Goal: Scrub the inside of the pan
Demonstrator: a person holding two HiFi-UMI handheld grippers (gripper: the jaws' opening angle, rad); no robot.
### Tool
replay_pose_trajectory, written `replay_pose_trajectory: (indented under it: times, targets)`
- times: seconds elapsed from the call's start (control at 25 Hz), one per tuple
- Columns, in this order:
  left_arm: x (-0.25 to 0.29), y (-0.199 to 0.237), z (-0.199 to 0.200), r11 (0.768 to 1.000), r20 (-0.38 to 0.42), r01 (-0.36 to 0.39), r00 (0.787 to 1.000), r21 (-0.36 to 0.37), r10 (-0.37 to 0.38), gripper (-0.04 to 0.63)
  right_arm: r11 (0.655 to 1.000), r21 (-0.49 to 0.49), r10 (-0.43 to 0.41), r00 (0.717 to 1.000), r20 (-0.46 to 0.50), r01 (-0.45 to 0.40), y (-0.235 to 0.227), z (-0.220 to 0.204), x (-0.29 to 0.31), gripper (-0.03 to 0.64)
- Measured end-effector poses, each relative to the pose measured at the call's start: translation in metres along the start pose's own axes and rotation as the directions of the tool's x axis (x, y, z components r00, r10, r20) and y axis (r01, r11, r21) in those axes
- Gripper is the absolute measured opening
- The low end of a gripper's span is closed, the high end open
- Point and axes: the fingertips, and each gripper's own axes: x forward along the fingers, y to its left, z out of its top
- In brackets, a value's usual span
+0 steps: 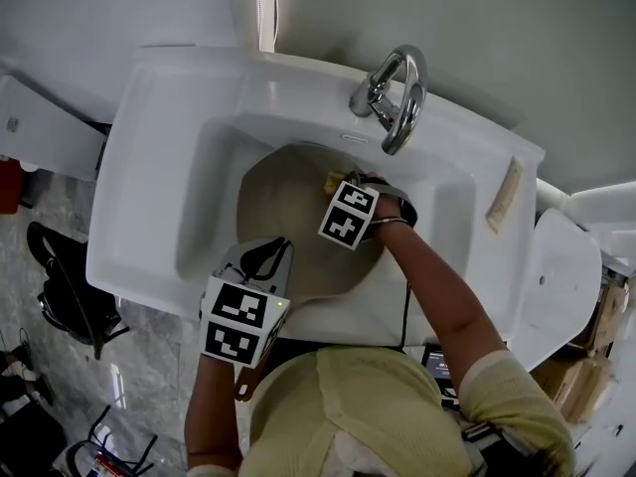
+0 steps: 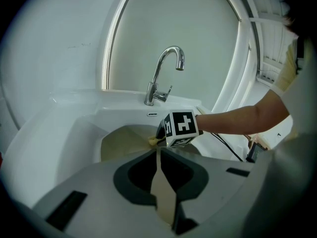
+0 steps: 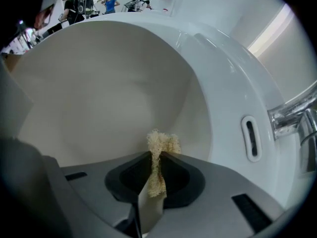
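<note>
Head view: a white sink (image 1: 159, 167) holds a beige pan (image 1: 288, 207) in its basin, with the faucet (image 1: 393, 92) at 12 o'clock above it. The right gripper (image 1: 343, 192) reaches into the pan and carries a yellow sponge (image 1: 331, 179) at about 1 o'clock of the pan's inside. The left gripper (image 1: 266, 256) sits at the pan's near rim, at about 7 o'clock. Left gripper view: the left gripper (image 2: 158, 155) has its 2 jaws drawn together on a thin beige strip, which appears to be the rim of the pan (image 2: 124, 140). Ahead at 12 o'clock are the right gripper (image 2: 159, 138), the sponge (image 2: 153, 141) and the faucet (image 2: 163, 73). Right gripper view: the right gripper (image 3: 156, 167) is clamped on the sponge (image 3: 159, 148), whose frayed end sticks out past the jaws. The smooth wall of the pan (image 3: 99, 93) fills the field from 9 to 12 o'clock; the faucet (image 3: 297, 118) lies at 3 o'clock. Whether the sponge touches the wall cannot be told here. Judged step: scrubbing is in hand, with 1 gripper steadying the pan and the other working the far wall. The next move likely calls for pressing the sponge end onto the wall and sweeping it round the inside while the rim hold stays firm.
</note>
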Motion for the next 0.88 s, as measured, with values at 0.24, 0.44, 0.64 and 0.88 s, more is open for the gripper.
replay_pose_trajectory:
  times: [0.24,0.44,0.64,0.88]
  targets:
    - [-0.003,-0.003,-0.001,1.0,0.004,-0.002,1.0,0.001,0.002,0.072,0.989,0.02,0.147,0.987,-0.062,-0.146,0.023,-0.015,-0.001,0.074]
    - [-0.004,-0.004,-0.003,1.0,0.005,-0.003,1.0,0.002,0.003,0.072,0.976,0.018,0.22,0.969,-0.11,-0.219,0.036,-0.025,-0.002,0.074]
    - [-0.006,-0.007,-0.005,1.0,0.004,-0.004,1.0,0.005,0.004,0.072,0.964,0.009,0.265,0.955,-0.136,-0.266,0.047,-0.029,-0.004,0.074]
    - [-0.01,-0.01,-0.008,1.0,0.011,0.004,1.0,0.001,-0.004,0.072,0.945,0.009,0.324,0.932,-0.162,-0.327,0.061,-0.033,-0.011,0.074]
